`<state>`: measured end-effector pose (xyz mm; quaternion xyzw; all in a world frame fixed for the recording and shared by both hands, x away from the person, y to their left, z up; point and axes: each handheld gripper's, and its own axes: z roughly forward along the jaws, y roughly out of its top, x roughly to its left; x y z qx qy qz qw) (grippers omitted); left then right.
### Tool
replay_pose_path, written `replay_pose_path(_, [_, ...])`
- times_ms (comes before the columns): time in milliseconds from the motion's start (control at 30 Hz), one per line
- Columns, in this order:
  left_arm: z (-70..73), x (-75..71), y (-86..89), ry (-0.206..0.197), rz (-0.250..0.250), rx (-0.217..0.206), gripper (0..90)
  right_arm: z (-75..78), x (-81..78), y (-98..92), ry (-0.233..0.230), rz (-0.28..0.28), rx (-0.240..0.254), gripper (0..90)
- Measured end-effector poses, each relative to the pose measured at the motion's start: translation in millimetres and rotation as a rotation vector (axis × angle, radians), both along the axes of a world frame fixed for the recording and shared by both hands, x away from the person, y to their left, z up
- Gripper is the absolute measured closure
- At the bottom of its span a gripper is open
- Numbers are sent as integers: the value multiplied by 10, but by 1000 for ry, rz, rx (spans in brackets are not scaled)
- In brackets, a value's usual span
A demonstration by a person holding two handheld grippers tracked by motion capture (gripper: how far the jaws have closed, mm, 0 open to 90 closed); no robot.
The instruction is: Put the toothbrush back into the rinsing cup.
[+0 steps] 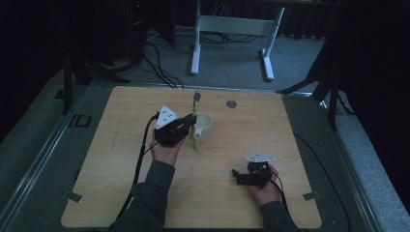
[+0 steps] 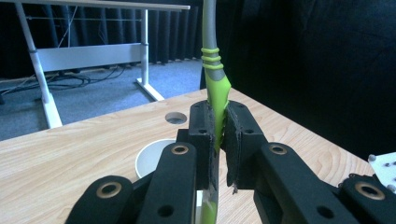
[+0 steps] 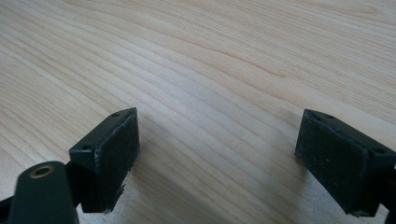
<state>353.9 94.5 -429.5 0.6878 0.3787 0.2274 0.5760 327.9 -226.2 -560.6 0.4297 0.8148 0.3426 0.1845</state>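
Observation:
A green and grey toothbrush (image 2: 216, 88) stands upright, its handle pinched between the pads of my left gripper (image 2: 219, 140). In the high view the left gripper (image 1: 189, 123) sits beside a white mug (image 1: 203, 128) near the table's middle, and the toothbrush (image 1: 195, 104) rises above the mug's left rim with its dark bristle head on top. The mug's rim (image 2: 144, 156) shows just behind the left jaws. My right gripper (image 3: 217, 154) hovers low over bare wood with its jaws wide apart and nothing between them. In the high view the right gripper (image 1: 238, 175) rests near the front right.
The wooden table (image 1: 121, 159) has a round cable hole (image 1: 231, 103) at the back. A white desk frame (image 1: 232, 29) and loose cables lie on the floor beyond the far edge. Black stands flank the table on both sides.

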Motion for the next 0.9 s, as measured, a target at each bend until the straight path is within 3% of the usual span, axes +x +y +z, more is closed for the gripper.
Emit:
replay_pose_path(500, [-23,20,-34,1,3,-38,819,0,2,2,0,1,0,133])
replay_pose_path(733, [-15,22,-45,-26,48,-64,819,0,3,1,-1,2,0,133])
replay_pose_path(900, [-29,42,-60,-23,56,-80,820,0,2,2,0,1,0,133])
